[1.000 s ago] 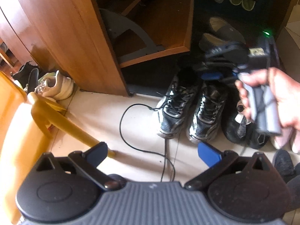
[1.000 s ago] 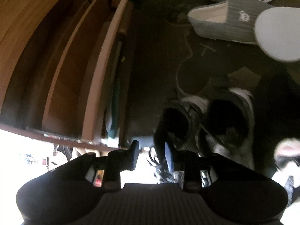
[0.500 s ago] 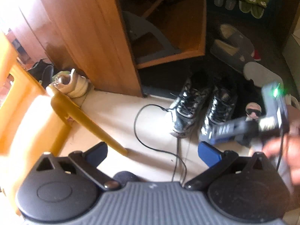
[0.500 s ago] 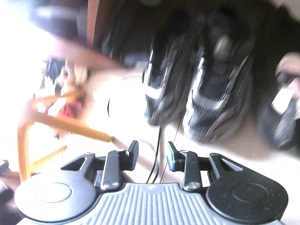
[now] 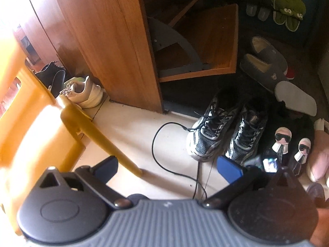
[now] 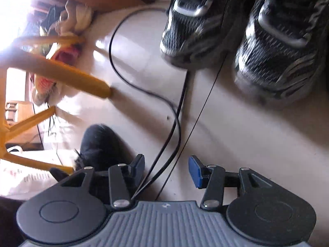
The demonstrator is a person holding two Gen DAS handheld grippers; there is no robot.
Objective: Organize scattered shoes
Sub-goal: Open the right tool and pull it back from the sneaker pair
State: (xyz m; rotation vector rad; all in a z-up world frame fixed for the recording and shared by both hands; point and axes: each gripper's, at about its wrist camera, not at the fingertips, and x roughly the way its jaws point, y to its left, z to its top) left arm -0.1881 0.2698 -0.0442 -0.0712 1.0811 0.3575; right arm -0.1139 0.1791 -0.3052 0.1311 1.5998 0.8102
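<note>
Left wrist view, running left to right: a yellow chair (image 5: 41, 123) is standing at the frame's left edge, a white sneaker (image 5: 84, 92) is lying against the foot of the wooden cabinet (image 5: 107, 41), a black cable (image 5: 164, 144) is looping over the tiled floor (image 5: 131, 127), and the pair of black-and-silver sneakers (image 5: 228, 135) is sitting side by side ahead of the left gripper (image 5: 167, 165), nearer its right finger and well apart from both. To their right, black slippers with cartoon faces (image 5: 292, 144) are lying, with grey slippers (image 5: 265, 65) and green frog slippers (image 5: 287, 10) farther back. The left gripper is hanging released with its jaws spread wide, grasping nothing and touching nothing. Right wrist view, left to right: the chair legs, a dark furry slipper (image 6: 98, 144) just beside the left finger, the cable running between the fingers over the floor, and the sneaker toes up ahead, apart from the right gripper (image 6: 166, 167). Its jaws are opening, partly spread, with only the cable on the floor showing in the gap and nothing gripped. Compared with a second ago, the right gripper is pointing at the floor in front of the sneakers rather than into the dark cabinet area by the grey slippers, and its jaws are standing wider; in the left view it is showing lower, at the right beside the cartoon slippers.
</note>
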